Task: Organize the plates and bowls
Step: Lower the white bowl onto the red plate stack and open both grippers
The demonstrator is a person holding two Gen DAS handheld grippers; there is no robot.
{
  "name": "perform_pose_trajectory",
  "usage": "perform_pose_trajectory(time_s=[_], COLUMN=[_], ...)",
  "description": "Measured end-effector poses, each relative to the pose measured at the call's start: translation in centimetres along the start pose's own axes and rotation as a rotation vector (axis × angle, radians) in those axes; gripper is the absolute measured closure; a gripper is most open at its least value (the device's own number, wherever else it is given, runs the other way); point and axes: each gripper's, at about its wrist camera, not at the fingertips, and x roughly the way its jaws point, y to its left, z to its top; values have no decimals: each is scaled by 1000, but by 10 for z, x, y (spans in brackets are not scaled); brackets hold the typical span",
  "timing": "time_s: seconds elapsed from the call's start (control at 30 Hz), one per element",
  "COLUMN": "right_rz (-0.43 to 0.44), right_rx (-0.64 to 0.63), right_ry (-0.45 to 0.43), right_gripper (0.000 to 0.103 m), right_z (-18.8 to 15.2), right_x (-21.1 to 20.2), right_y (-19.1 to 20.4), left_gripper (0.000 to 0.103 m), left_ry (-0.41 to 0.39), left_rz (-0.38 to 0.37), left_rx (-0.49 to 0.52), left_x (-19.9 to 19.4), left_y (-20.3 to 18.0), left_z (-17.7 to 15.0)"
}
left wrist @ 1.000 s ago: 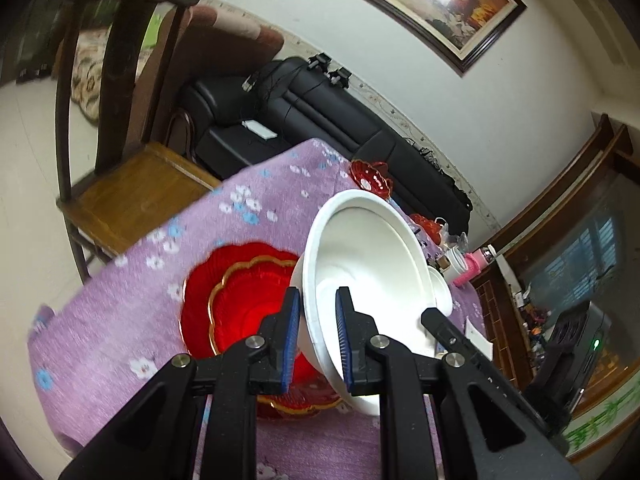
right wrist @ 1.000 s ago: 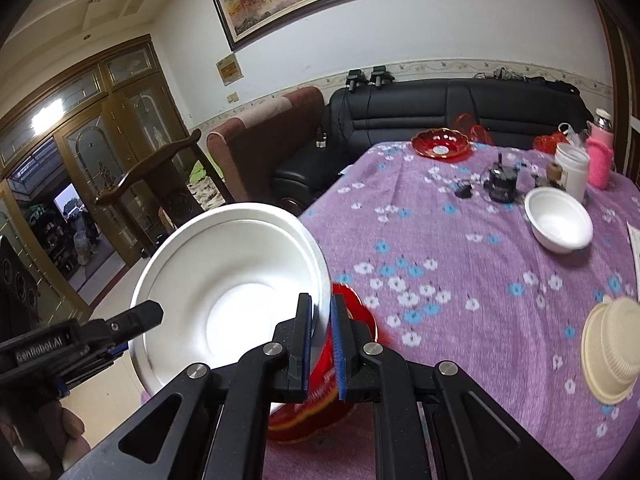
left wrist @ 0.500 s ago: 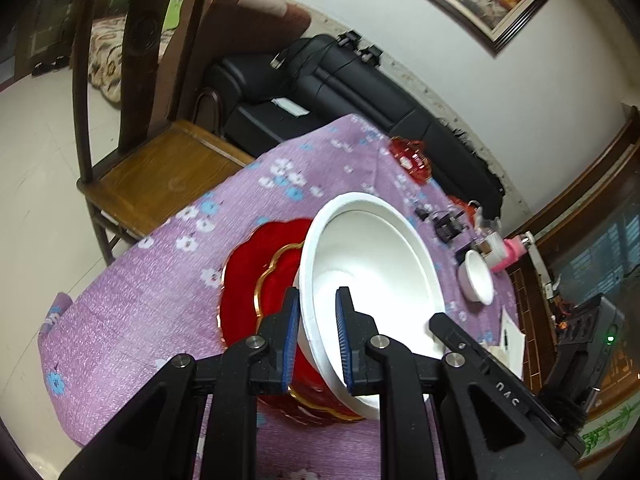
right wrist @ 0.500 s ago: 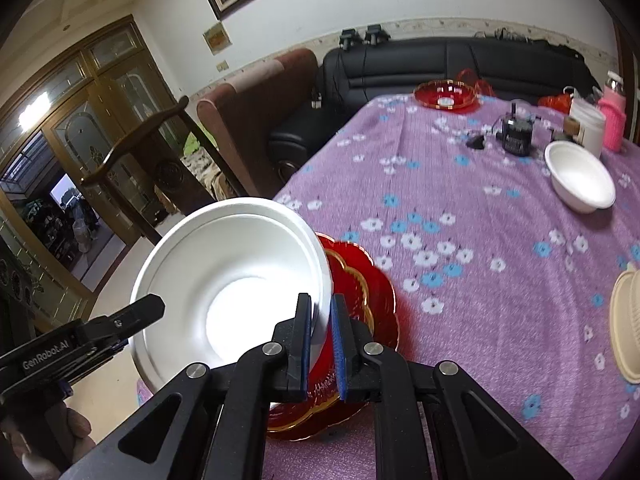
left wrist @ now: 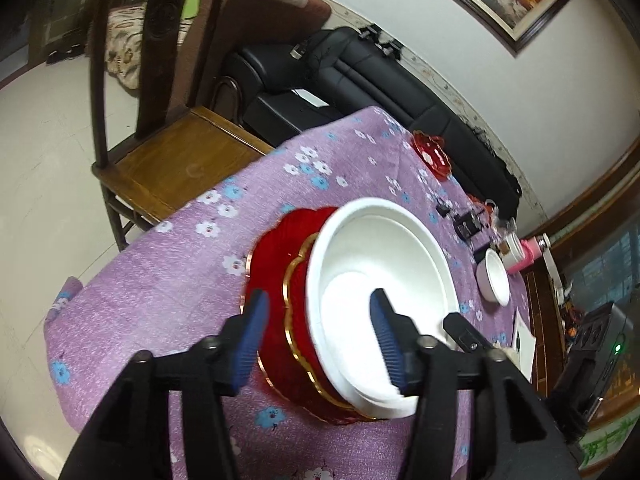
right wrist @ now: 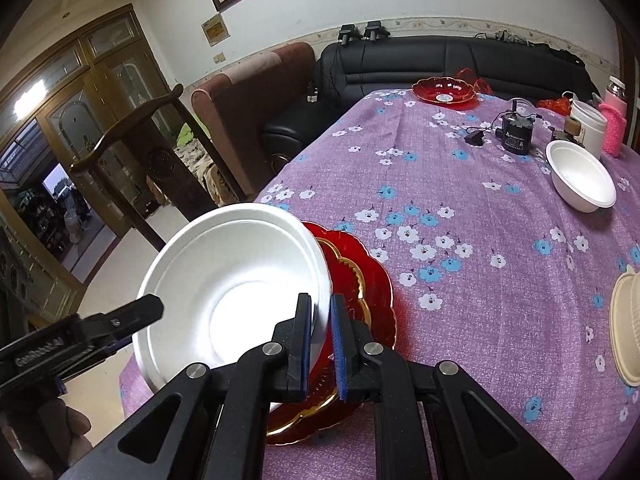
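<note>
At the bottom of the left wrist view, the left claw [left wrist: 318, 330] has sprung wide, its blue pads now clear on either side of the white bowl's [left wrist: 380, 300] rim it was pinching half a second ago. The right claw [right wrist: 320, 340], low centre in its own view, stays pressed on the bowl's near rim. The bowl [right wrist: 236, 292] sits tilted on the stacked red plates [right wrist: 360, 280] at the near corner of the purple-clothed surface [right wrist: 480, 240], apparently set down there. With one side released, the stacking step looks nearly finished. Farther back, toward the right of the frame, a smaller white bowl [right wrist: 582, 178] waits; a red dish [right wrist: 444, 90] sits at the far edge.
</note>
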Motion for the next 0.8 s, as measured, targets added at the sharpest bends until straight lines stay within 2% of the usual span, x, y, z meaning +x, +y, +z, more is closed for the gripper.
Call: perform_pose_trajectory(time_s=[0.13, 0.23, 0.3, 0.47, 0.63, 0.8], right_rz=[2, 3, 4, -4, -20, -51], right_rx=[-6, -10, -17, -41, -42, -35], right_ry=[-23, -52, -73, -129, -185, -232], right_gripper=[90, 82, 77, 62, 57, 53], right_z=[0, 0, 0, -1, -4, -7], right_x=[-3, -11, -17, -35, -53, -70], right_y=[1, 2, 2, 5, 1, -13], left_gripper=[49, 47, 42, 35, 35, 35], left_ry=[-25, -71, -101, -153, -163, -194], left_rz=[-8, -7, -8, -16, -32, -14], left_rx=[-23, -23, -23, -17, 1, 49], left_x=[-10, -24, -32, -47, -51, -56], left_y=[5, 3, 2, -4, -11, -25], left_z=[0, 0, -1, -3, -7, -16])
